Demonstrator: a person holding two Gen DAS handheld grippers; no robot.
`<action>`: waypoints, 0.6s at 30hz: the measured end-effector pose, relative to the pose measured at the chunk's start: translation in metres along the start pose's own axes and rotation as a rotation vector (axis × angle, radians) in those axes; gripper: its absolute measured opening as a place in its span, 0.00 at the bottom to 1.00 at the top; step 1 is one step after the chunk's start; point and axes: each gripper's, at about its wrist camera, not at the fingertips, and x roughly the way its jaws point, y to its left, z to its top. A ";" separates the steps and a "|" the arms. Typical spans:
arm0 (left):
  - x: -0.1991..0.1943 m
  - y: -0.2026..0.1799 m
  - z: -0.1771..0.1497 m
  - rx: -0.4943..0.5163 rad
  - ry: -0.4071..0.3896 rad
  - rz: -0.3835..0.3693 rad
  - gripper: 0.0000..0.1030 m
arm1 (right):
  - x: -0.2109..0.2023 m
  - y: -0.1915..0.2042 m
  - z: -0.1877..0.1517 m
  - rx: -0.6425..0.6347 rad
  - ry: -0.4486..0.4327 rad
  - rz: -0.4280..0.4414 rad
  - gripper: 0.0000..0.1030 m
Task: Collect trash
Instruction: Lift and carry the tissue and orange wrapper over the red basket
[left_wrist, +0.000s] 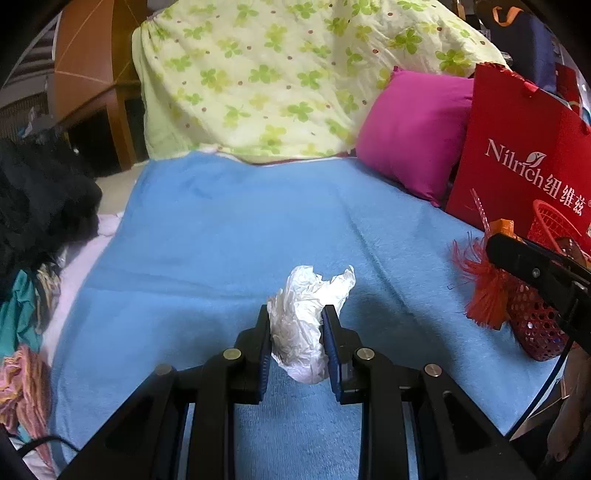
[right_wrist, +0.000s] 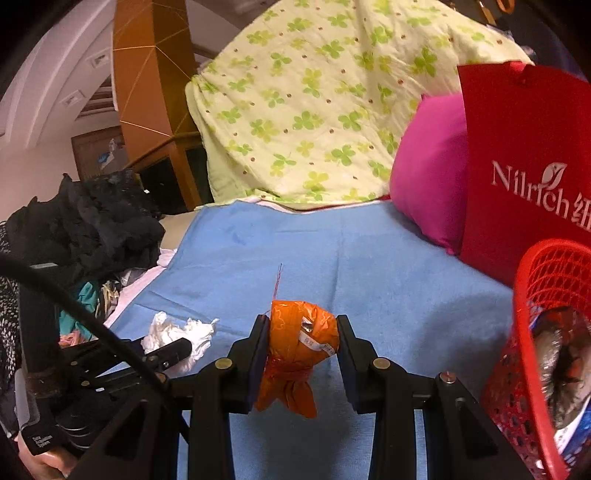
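Your left gripper (left_wrist: 297, 341) was clamped on a crumpled white tissue wad (left_wrist: 308, 321), low in the centre of the left wrist view, held just above the blue terry blanket (left_wrist: 229, 229). That wad looked nearly weightless and very soft; it had crushed between the pads and would likely tear or slip free if pinched only by a loose flap, so the dense middle you held was the sound place.

Your right gripper (right_wrist: 301, 349) was closed on a bunched orange plastic wrapper tied with red string (right_wrist: 303, 332), at lower centre of the right wrist view. The film looked thin, crinkly and slick, light as well; gripping the bulge above the tied neck, as you did, seemed safer than the limp tail hanging below.

The red perforated plastic basket (right_wrist: 532, 288) stood at the right edge of that view, stiff-walled and already holding other litter, close beside the wrapper. Behind it leaned a red paper gift bag (right_wrist: 517, 155) and a magenta cushion (right_wrist: 428, 173), smooth and plump.
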 end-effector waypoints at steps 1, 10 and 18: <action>-0.004 -0.003 0.002 0.004 -0.004 0.004 0.27 | -0.003 -0.001 0.001 0.002 -0.005 0.004 0.37; -0.028 -0.029 0.010 0.059 -0.037 0.019 0.27 | -0.036 -0.014 0.007 0.013 -0.066 -0.001 0.37; -0.041 -0.048 0.019 0.100 -0.058 0.017 0.27 | -0.057 -0.024 0.010 0.029 -0.113 0.017 0.37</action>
